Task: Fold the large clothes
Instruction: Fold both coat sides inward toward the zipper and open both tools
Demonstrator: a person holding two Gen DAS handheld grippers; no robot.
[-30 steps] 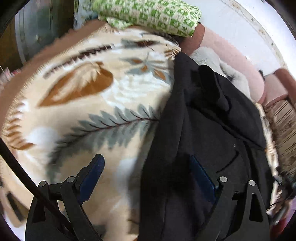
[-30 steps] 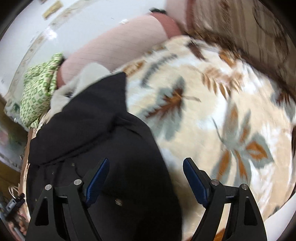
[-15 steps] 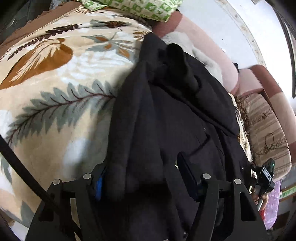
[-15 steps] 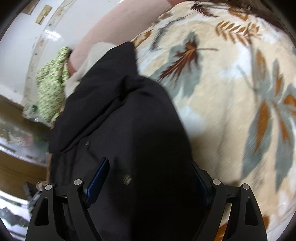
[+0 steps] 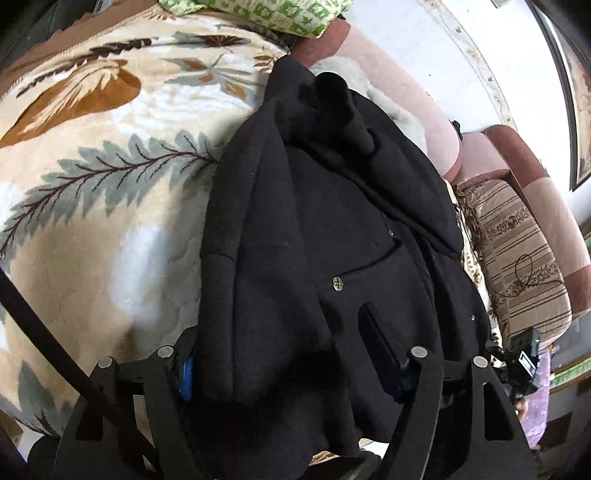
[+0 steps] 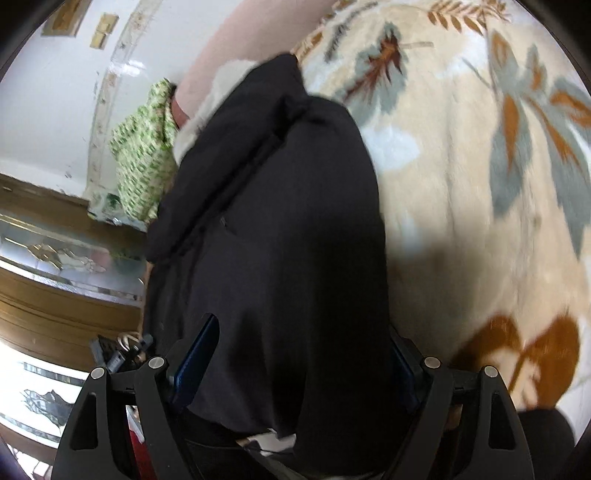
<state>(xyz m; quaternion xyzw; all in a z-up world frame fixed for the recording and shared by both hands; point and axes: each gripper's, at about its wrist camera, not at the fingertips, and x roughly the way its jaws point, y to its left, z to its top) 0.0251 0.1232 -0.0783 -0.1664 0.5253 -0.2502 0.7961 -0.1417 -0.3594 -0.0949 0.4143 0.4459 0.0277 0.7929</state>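
Nearest us, our left gripper [image 5: 284,358] has a thick fold of the one black coat [image 5: 325,221] between its jaws, which have just reopened slightly. Our right gripper [image 6: 299,365] stands wide around the coat's other edge. Beyond lie one leaf-patterned blanket [image 5: 92,177] and one green checked pillow [image 5: 266,14].

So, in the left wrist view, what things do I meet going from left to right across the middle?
Leaf-patterned blanket → black coat → striped cushion → brown and pink sofa arm.
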